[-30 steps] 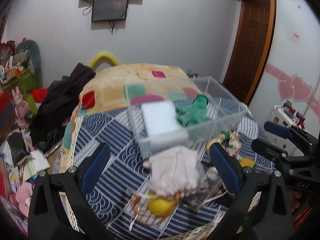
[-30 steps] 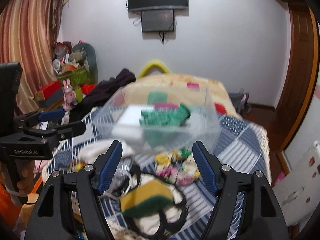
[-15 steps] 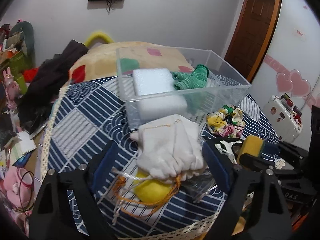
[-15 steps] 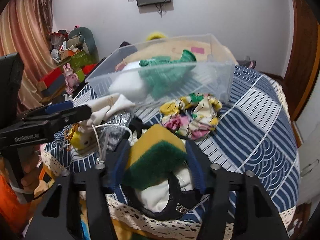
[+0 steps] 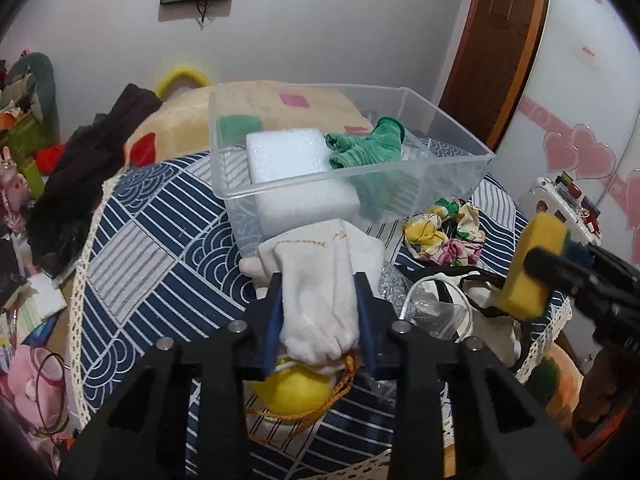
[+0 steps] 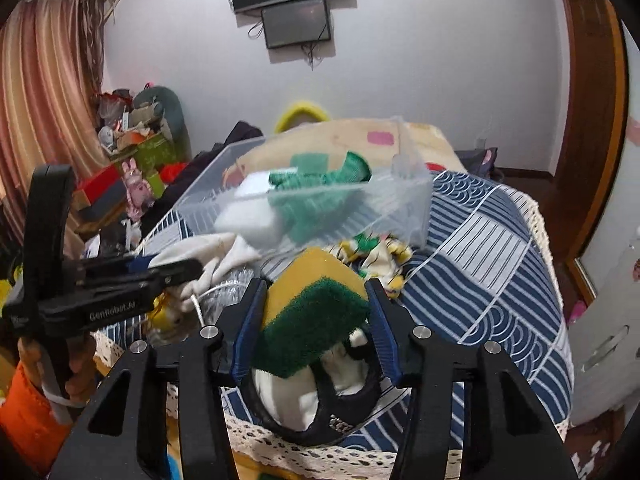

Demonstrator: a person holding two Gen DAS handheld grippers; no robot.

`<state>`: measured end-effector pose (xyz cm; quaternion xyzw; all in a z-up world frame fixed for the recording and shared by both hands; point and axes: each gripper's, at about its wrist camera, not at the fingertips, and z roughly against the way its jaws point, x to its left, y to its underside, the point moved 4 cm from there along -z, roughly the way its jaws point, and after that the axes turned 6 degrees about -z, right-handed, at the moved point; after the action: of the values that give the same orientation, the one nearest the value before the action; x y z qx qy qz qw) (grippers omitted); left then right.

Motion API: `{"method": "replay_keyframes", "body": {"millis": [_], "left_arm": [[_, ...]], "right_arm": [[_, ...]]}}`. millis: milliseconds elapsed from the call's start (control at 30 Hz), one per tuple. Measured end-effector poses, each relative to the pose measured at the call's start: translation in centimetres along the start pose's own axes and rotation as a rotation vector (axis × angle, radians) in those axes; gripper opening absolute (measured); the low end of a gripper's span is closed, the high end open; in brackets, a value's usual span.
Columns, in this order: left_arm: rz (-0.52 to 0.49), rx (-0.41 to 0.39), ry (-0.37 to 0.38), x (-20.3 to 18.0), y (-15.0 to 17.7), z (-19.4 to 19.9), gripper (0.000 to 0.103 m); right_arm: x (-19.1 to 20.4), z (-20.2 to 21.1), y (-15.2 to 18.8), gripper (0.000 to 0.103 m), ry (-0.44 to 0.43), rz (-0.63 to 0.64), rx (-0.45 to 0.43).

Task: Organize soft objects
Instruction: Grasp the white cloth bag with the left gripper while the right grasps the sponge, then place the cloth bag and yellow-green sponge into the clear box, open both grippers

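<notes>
Left gripper has just closed on the white cloth pouch in front of the clear plastic bin; right gripper has just closed, clamping the yellow-green sponge.

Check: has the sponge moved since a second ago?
Yes. The sponge has left the table, lifted in the right claw, now nearer the clear bin.
</notes>
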<state>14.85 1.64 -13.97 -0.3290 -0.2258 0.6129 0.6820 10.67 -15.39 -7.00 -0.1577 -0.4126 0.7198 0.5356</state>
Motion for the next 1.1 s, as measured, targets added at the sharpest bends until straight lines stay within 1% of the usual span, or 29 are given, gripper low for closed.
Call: {"method": "replay_keyframes", "body": {"millis": [67, 200, 400, 600, 767, 900, 1100], "left_arm": [[0.002, -0.01, -0.006, 0.0, 0.0, 0.4, 0.029], [-0.003, -0.042, 0.004, -0.1, -0.2, 2.1, 0.027], [-0.024, -0.114, -0.006, -0.4, -0.7, 5.6, 0.026], [-0.017, -0.197, -0.005, -0.2, -2.3, 8.6, 0.026], [-0.014, -0.249, -0.018, 0.0, -4.4, 9.5, 0.026], [-0.019, -0.283, -0.039, 0.2, -6.3, 9.4, 0.026], [-0.018, -0.287, -0.044, 0.4, -8.6, 7.7, 0.026]], "right_arm": [[-0.1, 0.2, -0.4, 0.047, 0.006, -0.004, -0.013], [-0.1, 0.6, -1.4, 0.047, 0.018, -0.008, -0.043], [0.0, 1.2, -2.5, 0.047, 0.024, -0.009, -0.08], [0.2, 1.7, -4.1, 0.047, 0.033, 0.006, -0.121], [0.2, 2.1, -6.1, 0.047, 0.038, 0.012, -0.169], [0.4, 1.8, -7.7, 0.047, 0.049, 0.026, -0.199], [0.9, 0.5, -9.4, 0.047, 0.076, 0.051, -0.22]]}}
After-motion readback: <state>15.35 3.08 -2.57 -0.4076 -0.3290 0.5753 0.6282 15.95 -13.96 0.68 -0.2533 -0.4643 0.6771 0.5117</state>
